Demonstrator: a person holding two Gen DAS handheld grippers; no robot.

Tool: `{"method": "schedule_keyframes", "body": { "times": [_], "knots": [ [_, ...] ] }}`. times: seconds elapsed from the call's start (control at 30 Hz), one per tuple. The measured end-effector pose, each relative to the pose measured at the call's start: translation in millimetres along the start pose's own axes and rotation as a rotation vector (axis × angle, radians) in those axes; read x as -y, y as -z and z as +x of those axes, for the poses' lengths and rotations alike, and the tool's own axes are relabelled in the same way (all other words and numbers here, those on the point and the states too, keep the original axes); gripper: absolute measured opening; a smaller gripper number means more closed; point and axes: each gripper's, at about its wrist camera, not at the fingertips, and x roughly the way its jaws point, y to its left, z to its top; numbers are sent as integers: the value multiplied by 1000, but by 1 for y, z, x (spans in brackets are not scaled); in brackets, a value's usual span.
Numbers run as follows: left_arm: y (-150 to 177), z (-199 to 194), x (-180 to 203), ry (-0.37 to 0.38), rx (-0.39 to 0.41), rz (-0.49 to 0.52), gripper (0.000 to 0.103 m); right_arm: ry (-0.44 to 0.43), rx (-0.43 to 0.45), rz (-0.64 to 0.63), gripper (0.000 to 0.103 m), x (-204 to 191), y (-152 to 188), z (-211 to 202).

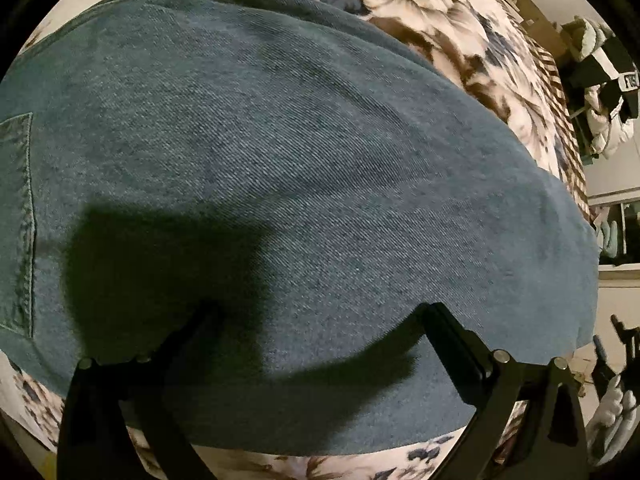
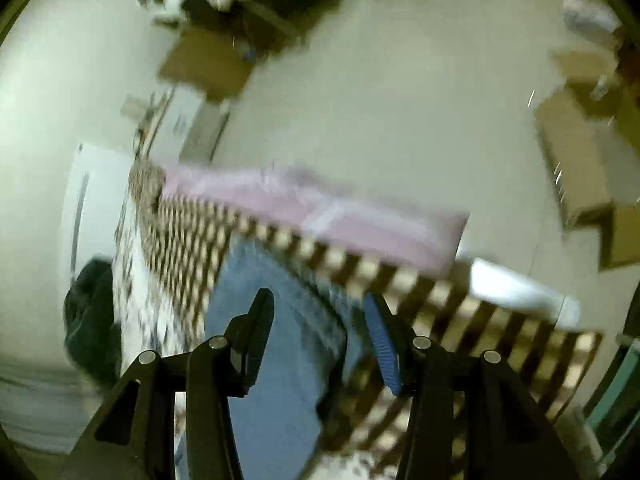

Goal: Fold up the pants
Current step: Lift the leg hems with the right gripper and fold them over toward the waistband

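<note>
1. The pants (image 1: 280, 184), blue denim, lie spread over a flowered blanket (image 1: 432, 12) on the bed, and from the left wrist view they fill nearly everything, a stitched pocket (image 1: 16, 220) showing at their left edge.
2. The left gripper (image 1: 320, 312) hangs just over the denim with its two black fingers spread wide; they hold nothing, and their dark shadow falls on the cloth beneath.
3. The right gripper (image 2: 320, 312) also stands wide apart, a blue ribbed pad (image 2: 384, 344) on one finger, nothing between the fingers.
4. The right wrist view is badly blurred, but a strip of the pants (image 2: 276, 360) runs below and between the fingers; whether they touch it I cannot tell.
5. Beside that strip lies a brown-and-cream checked border (image 2: 460, 312) of the bedding, with a pink sheet (image 2: 320, 208) past it.
6. Cardboard boxes (image 2: 208, 64) sit on the pale floor beyond.
</note>
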Motion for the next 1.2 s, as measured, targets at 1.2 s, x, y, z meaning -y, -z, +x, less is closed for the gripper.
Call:
{"method": "schedule_keyframes", "body": {
  "times": [1.2],
  "knots": [
    [9, 13, 14, -63, 4, 9, 103, -248, -197, -426, 59, -83, 37, 28]
  ]
}}
